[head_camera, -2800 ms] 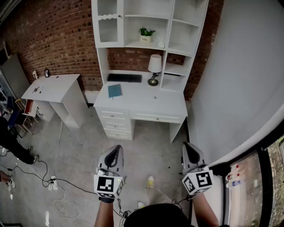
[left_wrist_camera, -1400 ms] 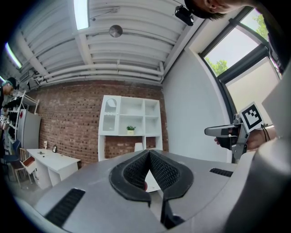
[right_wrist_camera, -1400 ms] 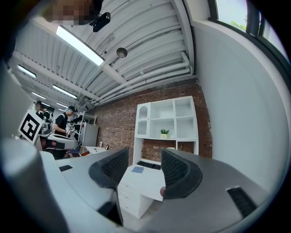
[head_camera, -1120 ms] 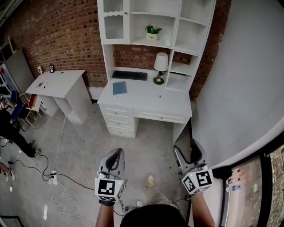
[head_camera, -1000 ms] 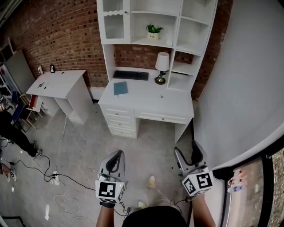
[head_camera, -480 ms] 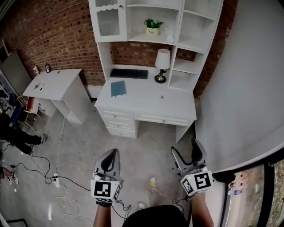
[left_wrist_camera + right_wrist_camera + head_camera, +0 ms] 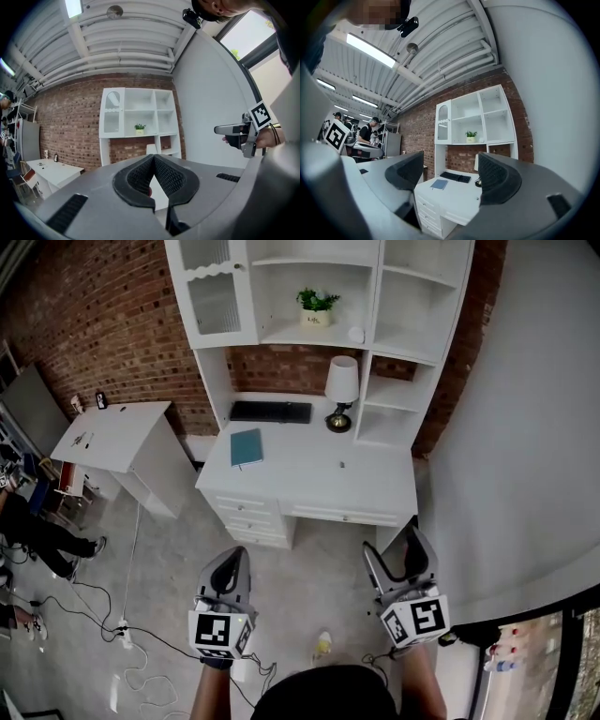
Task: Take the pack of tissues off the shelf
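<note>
Facing the desk [image 7: 309, 479] from well back on the floor, both grippers are held low and close to the body, noses pointed ahead at the white shelf unit [image 7: 380, 296] above it. The pack of tissues [image 7: 355, 334] is taken to be the small pale thing on the open shelf [image 7: 281, 336], just right of the potted plant [image 7: 314, 307] and above the lamp [image 7: 341, 390]. It is too small for its long axis to be made out. From the jaws it lies far ahead and higher up, a little left of the right gripper [image 7: 392, 557] and well right of the left gripper [image 7: 234, 559], so the right one is judged the nearer. The right gripper's jaws are spread wide with nothing between them; only the desk is seen through the gap. The left gripper's jaws are pressed together at the tips, with nothing caught. A long approach and a raise are called for before any grasp.
</note>
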